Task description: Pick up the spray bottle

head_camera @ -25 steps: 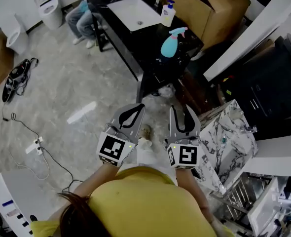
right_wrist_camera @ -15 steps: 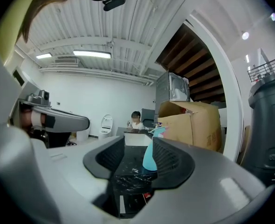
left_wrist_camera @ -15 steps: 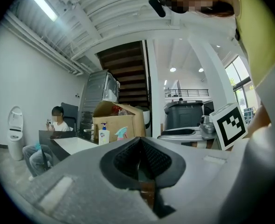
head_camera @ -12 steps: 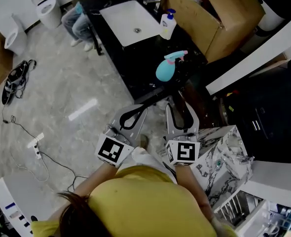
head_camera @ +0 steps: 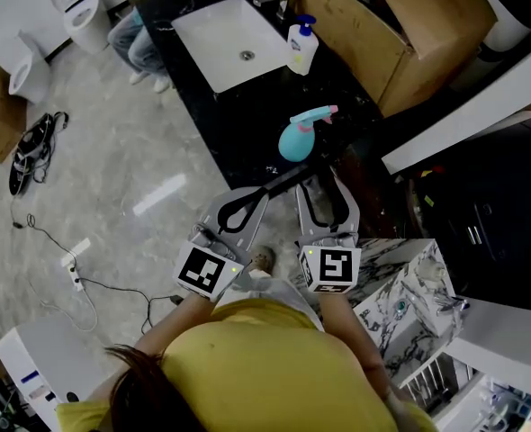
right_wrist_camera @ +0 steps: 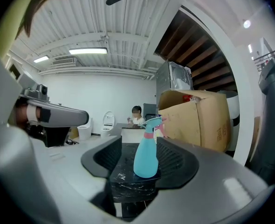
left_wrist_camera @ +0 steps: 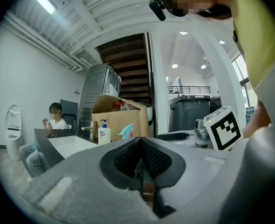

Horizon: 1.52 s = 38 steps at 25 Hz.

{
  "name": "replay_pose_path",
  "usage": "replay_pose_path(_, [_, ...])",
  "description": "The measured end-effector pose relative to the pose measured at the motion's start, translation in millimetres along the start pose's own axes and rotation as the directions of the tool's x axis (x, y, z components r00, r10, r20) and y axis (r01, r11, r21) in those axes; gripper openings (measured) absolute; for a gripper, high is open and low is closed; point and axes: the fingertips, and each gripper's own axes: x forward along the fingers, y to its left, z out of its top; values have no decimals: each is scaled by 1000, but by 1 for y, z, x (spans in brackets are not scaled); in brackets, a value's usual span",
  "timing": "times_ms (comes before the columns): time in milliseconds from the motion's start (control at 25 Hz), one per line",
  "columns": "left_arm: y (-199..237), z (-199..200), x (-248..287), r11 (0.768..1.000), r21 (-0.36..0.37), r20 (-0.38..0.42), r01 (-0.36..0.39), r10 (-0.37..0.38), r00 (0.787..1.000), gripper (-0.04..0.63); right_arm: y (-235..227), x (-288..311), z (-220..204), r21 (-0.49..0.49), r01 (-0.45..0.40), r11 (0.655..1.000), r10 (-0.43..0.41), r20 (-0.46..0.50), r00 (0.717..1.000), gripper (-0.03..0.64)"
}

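The teal spray bottle [head_camera: 293, 141], upright at the near end of the black vanity counter [head_camera: 247, 115], is framed untouched between the right gripper's [head_camera: 324, 185] opening jaws, evidently readied for a grasp, while the left gripper [head_camera: 240, 207] is carried closed and empty.

The spray bottle [head_camera: 294, 140] is pale blue with a pink collar and trigger, on a black countertop [head_camera: 247, 120]. Far left is a white sink [head_camera: 220, 34], and beside it a white soap bottle [head_camera: 301, 52] with a blue pump. The cardboard box [head_camera: 360, 25] on the far right is brown, the floor [head_camera: 112, 169] is grey and marbled, and the near shirt [head_camera: 265, 367] is yellow.
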Motion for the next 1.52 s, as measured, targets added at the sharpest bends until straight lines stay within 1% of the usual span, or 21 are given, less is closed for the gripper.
replay_pose_path(160, [9, -5, 13, 1000, 2, -20, 18, -18, 1000, 6, -3, 11, 1, 2, 3, 1000, -3, -7, 1000, 225])
replay_pose_path(360, [19, -4, 26, 999, 16, -23, 49, -48, 999, 6, -7, 25, 2, 2, 10, 1000, -9, -19, 1000, 234])
replay_pose_path(560, [29, -7, 38, 997, 4, -44, 79, -78, 996, 6, -7, 42, -8, 7, 10, 1000, -10, -53, 999, 251])
replay_pose_path(720, [38, -15, 49, 996, 5, -53, 91, -91, 994, 6, -10, 59, -23, 10, 8, 1000, -8, -89, 996, 258])
replay_pose_path(1040, [54, -30, 72, 993, -12, -100, 115, -116, 988, 6, -17, 93, -60, 30, 16, 999, -11, -167, 986, 314])
replay_pose_path(1240, [60, -40, 85, 991, -24, -120, 134, -136, 983, 6, -19, 114, -80, 35, -5, 999, 12, -205, 979, 364])
replay_pose_path(1520, [70, -46, 94, 990, -39, -147, 133, -138, 980, 6, -20, 142, -96, 37, -16, 999, 25, -242, 970, 393])
